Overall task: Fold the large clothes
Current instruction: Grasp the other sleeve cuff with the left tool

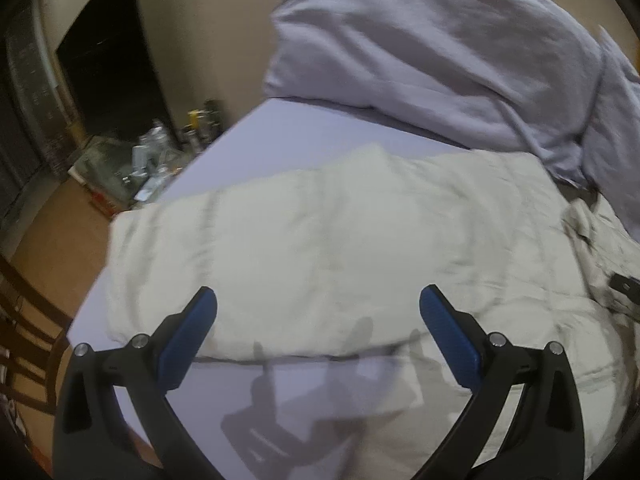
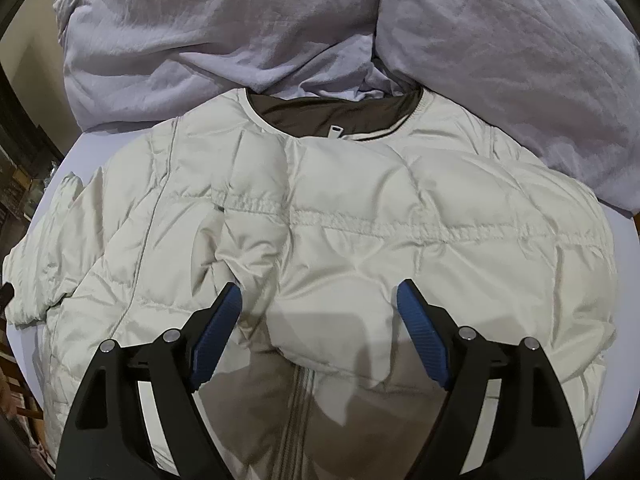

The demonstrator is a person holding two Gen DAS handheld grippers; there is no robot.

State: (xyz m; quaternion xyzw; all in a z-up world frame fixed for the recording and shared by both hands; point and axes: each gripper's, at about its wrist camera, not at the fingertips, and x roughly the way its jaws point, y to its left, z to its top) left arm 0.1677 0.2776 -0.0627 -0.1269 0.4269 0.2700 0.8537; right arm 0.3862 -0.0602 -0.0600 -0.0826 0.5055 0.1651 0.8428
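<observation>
A cream quilted puffer jacket (image 2: 360,216) lies front up on a lavender bed sheet (image 2: 72,160). Its dark-lined collar (image 2: 332,114) points away from me, and one sleeve is folded across the chest. My right gripper (image 2: 320,300) is open and empty just above the folded sleeve's cuff, near the zipper (image 2: 298,408). In the left wrist view the jacket's other sleeve (image 1: 304,248) stretches out sideways. My left gripper (image 1: 318,304) is open and empty above that sleeve's lower edge.
A crumpled lavender duvet (image 2: 280,28) is heaped behind the jacket; it also shows in the left wrist view (image 1: 440,52). Left of the bed are a brown floor (image 1: 52,232), a cluttered low shelf with bottles (image 1: 156,156) and a wooden chair (image 1: 28,320).
</observation>
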